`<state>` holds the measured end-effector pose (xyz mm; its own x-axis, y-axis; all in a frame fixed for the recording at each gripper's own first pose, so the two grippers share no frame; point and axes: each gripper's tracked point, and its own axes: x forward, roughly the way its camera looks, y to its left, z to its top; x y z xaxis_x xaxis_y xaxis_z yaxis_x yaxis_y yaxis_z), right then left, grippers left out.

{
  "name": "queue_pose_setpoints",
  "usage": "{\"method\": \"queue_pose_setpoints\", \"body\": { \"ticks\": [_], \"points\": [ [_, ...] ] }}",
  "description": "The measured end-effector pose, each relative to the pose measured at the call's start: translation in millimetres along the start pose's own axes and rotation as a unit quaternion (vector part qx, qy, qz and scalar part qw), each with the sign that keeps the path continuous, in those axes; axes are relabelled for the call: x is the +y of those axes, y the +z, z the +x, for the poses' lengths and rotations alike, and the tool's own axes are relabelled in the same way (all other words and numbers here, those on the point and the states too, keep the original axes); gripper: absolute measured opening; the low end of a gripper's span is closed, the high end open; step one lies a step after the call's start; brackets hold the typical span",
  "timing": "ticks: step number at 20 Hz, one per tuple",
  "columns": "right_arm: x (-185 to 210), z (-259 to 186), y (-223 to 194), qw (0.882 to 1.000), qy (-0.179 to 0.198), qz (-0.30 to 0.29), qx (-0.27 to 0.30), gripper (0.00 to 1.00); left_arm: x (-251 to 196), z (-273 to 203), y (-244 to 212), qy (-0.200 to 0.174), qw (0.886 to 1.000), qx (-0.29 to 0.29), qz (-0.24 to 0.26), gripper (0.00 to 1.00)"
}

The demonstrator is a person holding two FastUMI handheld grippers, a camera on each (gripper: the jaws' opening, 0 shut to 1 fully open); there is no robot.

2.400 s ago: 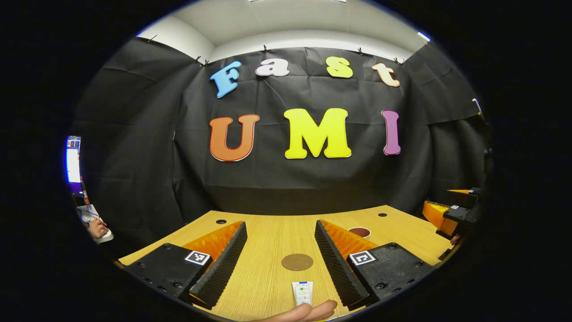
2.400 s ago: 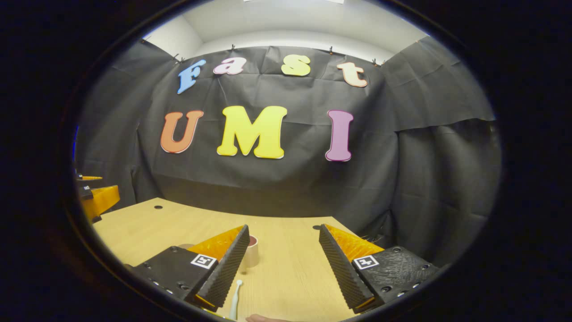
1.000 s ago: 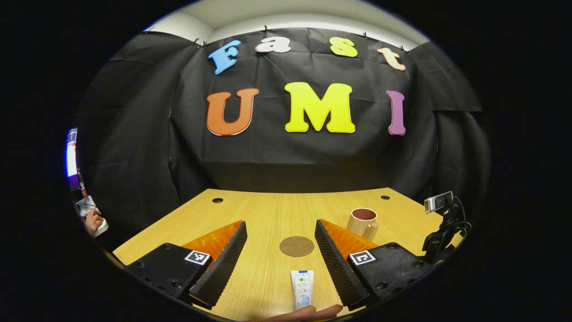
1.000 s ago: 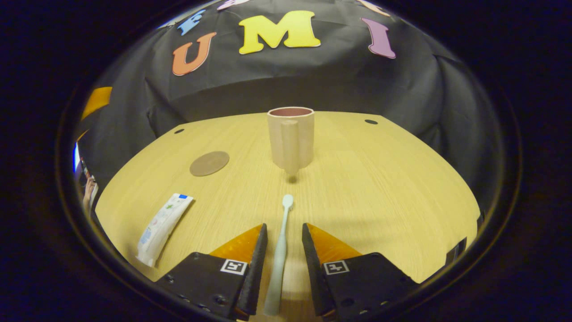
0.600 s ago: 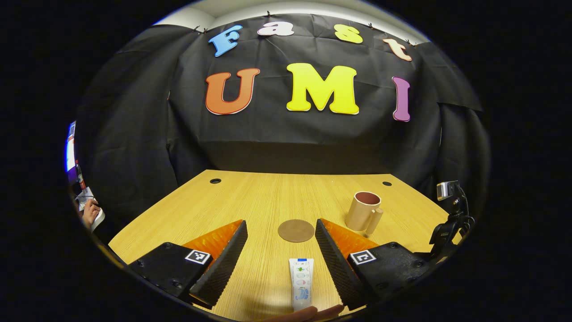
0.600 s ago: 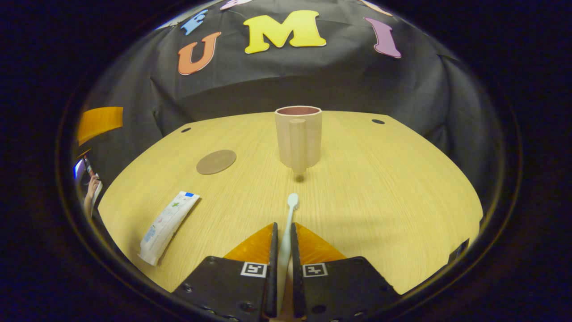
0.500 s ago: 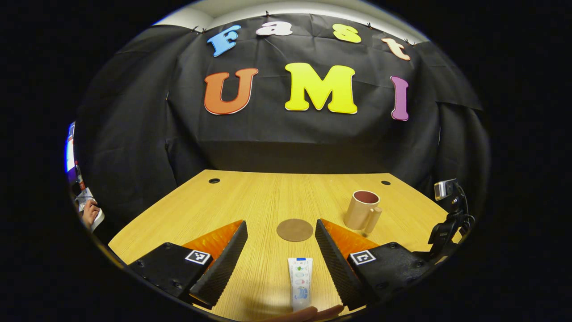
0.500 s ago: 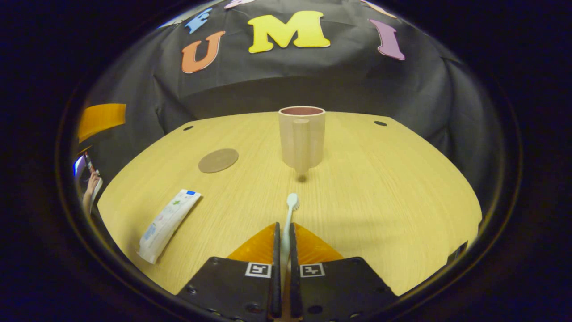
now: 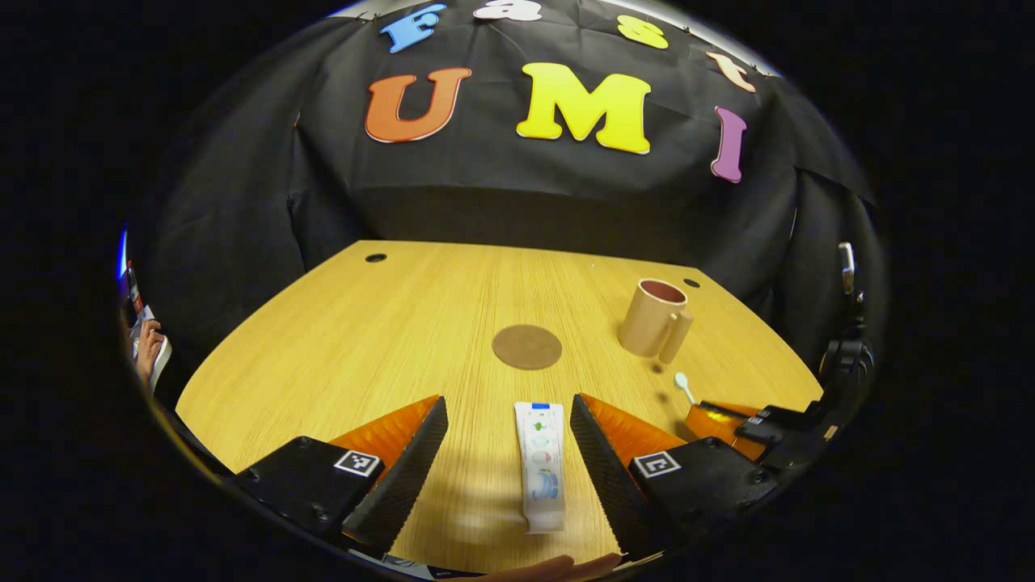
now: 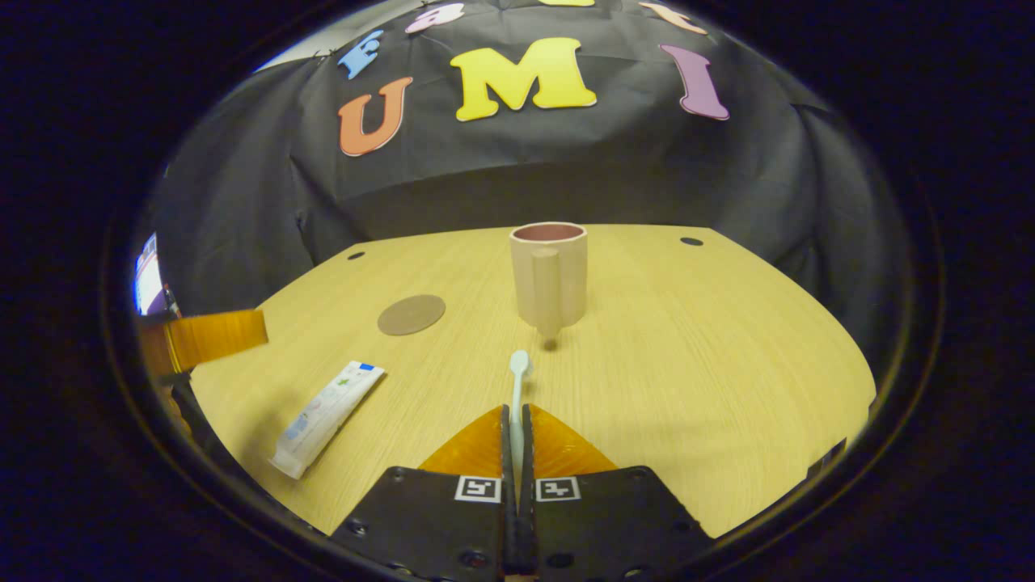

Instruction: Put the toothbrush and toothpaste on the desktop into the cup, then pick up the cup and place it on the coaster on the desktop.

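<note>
Wooden counter [image 10: 687, 388] carries a beige cup [image 10: 549, 273]; the right gripper [image 10: 516, 420] clamps the white toothbrush [image 10: 517, 380], the left gripper [image 9: 508, 408] stands wide around the white toothpaste tube [image 9: 541, 462].

The desktop [image 10: 687, 364] is pale wood-grain laminate, smooth with a soft sheen. On it the cup [image 10: 550, 273] looks like matt ceramic — beige outside, dull reddish inside. The coaster [image 10: 411, 314] is a flat, matt brown disc, perhaps cork or leather. The toothpaste [image 9: 542, 465] is a glossy printed plastic tube; the toothbrush [image 10: 517, 380] is smooth pale plastic. The left gripper [image 9: 508, 436] has ribbed, matt fingers [image 9: 404, 477].
</note>
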<state>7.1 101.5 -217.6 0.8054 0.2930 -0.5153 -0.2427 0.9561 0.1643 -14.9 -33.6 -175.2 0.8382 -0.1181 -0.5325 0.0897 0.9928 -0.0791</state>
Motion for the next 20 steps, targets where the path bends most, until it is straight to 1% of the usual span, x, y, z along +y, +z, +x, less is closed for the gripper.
{"method": "queue_pose_setpoints", "body": {
  "ticks": [2,7,10,13,15,20],
  "points": [
    [-10.7,-2.8,7.2,1.0,-0.016,0.004,-0.017,0.01,-3.2,2.0,-10.9,0.001,1.0,0.025,0.009,0.97],
    [-24.9,-10.2,13.3,0.999,-0.023,0.011,-0.028,0.01,-26.1,11.3,-30.0,-0.016,0.998,0.055,0.016,0.97],
    [-33.5,-16.3,22.6,0.998,-0.031,0.017,-0.042,0.01,-34.7,14.6,-50.3,-0.024,0.996,0.087,0.015,0.97],
    [-38.5,-22.8,32.9,0.998,-0.035,0.026,-0.055,0.01,-39.3,15.8,-63.0,-0.025,0.994,0.103,0.016,0.97],
    [-39.4,-27.0,40.0,0.997,-0.037,0.027,-0.063,0.01,-40.2,18.3,-66.1,-0.026,0.994,0.101,0.021,0.96],
    [-45.7,-42.8,64.6,0.994,-0.051,0.026,-0.092,0.01,-36.1,22.4,-74.6,-0.021,0.994,0.108,0.02,0.83]
  ]
}}
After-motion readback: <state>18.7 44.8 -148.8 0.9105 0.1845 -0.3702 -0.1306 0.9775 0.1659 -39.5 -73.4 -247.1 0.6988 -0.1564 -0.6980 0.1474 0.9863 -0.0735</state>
